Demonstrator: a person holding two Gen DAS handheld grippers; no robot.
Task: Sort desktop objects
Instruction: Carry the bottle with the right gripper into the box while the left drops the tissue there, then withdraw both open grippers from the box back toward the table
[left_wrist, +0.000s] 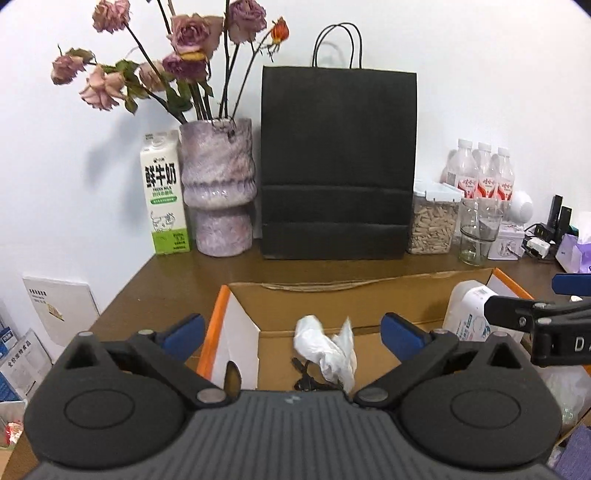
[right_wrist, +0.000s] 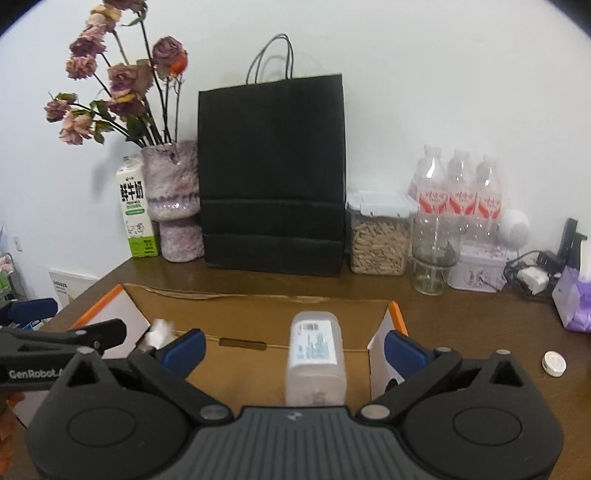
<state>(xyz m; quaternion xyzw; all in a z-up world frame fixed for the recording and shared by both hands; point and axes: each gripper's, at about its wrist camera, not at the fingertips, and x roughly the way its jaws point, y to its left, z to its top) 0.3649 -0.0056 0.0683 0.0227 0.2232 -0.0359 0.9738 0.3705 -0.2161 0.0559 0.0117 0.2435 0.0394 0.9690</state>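
An open cardboard box (left_wrist: 332, 291) with orange-edged flaps sits on the brown desk; it also shows in the right wrist view (right_wrist: 258, 306). Inside lie a crumpled white tissue (left_wrist: 325, 347), a black cable (left_wrist: 306, 380) and a white plastic bottle (right_wrist: 316, 354), which also shows in the left wrist view (left_wrist: 467, 314). My left gripper (left_wrist: 293, 332) is open and empty above the box's left part. My right gripper (right_wrist: 293, 349) is open above the bottle, not touching it. The tissue shows in the right wrist view (right_wrist: 160, 332) too.
At the back stand a milk carton (left_wrist: 164, 195), a purple vase of dried roses (left_wrist: 219, 188), a black paper bag (left_wrist: 338, 162), a pellet container (right_wrist: 380, 232), a glass (right_wrist: 432, 254), three bottles (right_wrist: 458, 192), a tin (right_wrist: 476, 271). A small white disc (right_wrist: 554, 363) lies right.
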